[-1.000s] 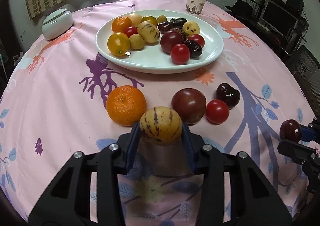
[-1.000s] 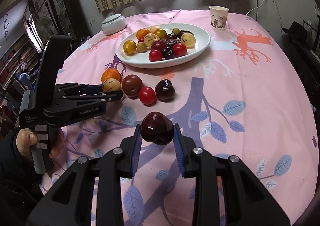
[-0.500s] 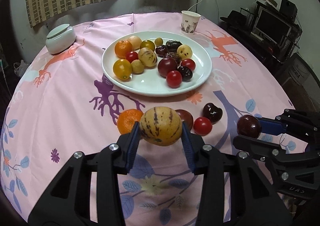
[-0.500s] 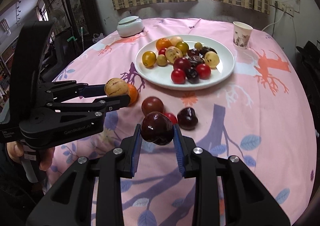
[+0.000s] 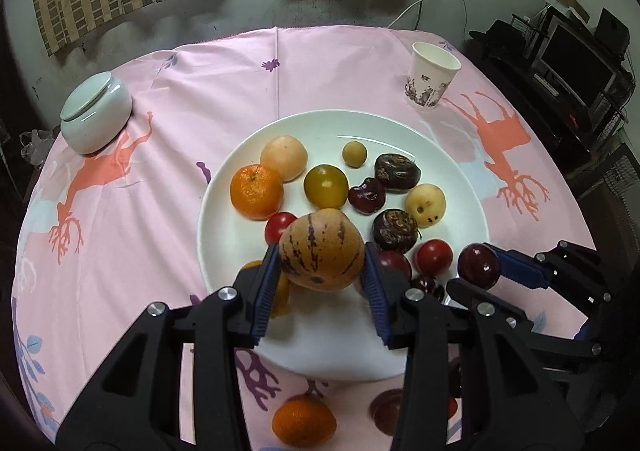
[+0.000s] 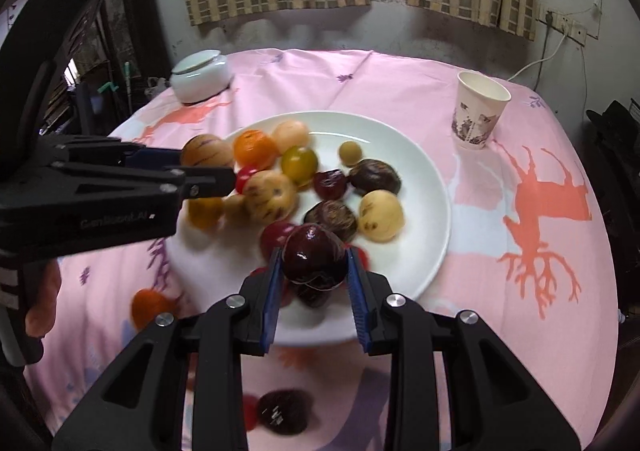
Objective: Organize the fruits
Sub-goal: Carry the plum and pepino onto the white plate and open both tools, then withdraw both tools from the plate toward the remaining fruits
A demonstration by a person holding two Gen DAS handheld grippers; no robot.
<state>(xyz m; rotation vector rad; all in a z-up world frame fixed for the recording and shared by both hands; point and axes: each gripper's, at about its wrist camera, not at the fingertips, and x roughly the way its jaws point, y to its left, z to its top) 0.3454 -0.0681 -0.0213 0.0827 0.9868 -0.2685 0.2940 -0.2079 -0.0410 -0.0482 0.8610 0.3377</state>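
My left gripper [image 5: 320,271] is shut on a yellow melon with purple stripes [image 5: 322,249], held in the air over the near part of the white plate [image 5: 452,163]. My right gripper [image 6: 314,271] is shut on a dark red plum [image 6: 314,257], also above the plate's [image 6: 424,171] near rim. In the left wrist view the right gripper's plum [image 5: 479,266] hangs at the plate's right edge. The plate carries several fruits: an orange [image 5: 256,192], tomatoes, dark fruits and pale round ones. An orange [image 5: 304,425] and a dark fruit [image 5: 386,409] lie on the cloth below the grippers.
A pink printed cloth [image 5: 132,211] covers the round table. A white lidded jar [image 5: 96,113] stands at the back left and a paper cup [image 5: 432,77] at the back right. A hand [image 6: 40,303] holds the left gripper's handle. Dark furniture and a monitor [image 5: 576,63] stand to the right.
Both grippers have moved forward and up with their fruits, from above the loose fruits on the cloth to above the plate. The loose fruits now lie beneath and behind the fingers.
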